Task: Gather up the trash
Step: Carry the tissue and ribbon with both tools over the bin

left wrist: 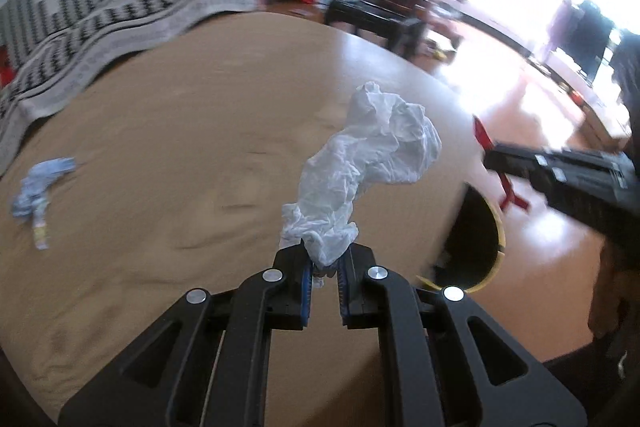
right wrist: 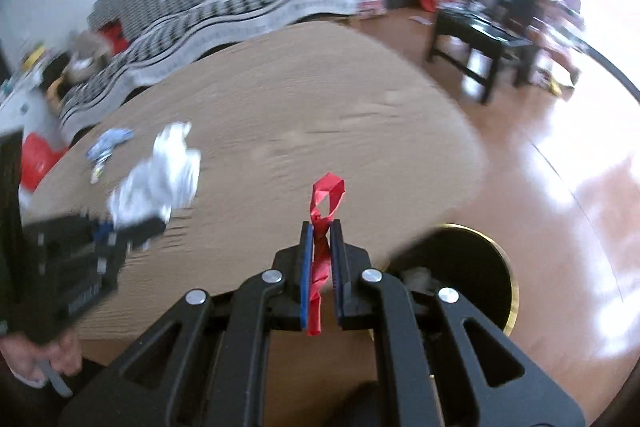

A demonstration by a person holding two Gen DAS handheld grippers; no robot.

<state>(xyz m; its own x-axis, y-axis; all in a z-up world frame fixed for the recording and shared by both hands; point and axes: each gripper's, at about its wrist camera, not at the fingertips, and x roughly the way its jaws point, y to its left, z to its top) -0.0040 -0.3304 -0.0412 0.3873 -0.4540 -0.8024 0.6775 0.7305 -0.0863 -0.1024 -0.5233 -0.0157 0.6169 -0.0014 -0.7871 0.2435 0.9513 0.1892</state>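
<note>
The left gripper [left wrist: 325,269] is closed on the lower end of a crumpled white tissue [left wrist: 372,151], which is pinched between the blue pads and stands up and forward of the jaws, clear of the table. The right gripper [right wrist: 321,251] is closed on a twisted red strip [right wrist: 322,223], apparently a wrapper or ribbon; a loop shows above the jaws and a tail hangs below them. Each piece is gripped at a narrow point, judged sufficient because both are light and limp.

Both grippers are held over the table's near-right edge, above or just short of a dark round bin [right wrist: 472,267] with a pale yellow rim, which stands on the floor just beside the table. In the left view the same bin is seen below the table edge, with the right gripper and its red strip above it. The carry is judged to be directed at this bin, release not yet made.

One item is left on the table [left wrist: 160,147]: a crumpled blue-and-white wrapper [left wrist: 38,193], well apart from both grippers.

The table surface is tan wood grain, otherwise bare. The floor is glossy wood, with strong glare from a bright window. A sofa under a black-and-white zigzag cover [right wrist: 224,11] stands behind the table, and dark wooden chairs [right wrist: 480,39] stand to the right. Both views are motion-blurred.
</note>
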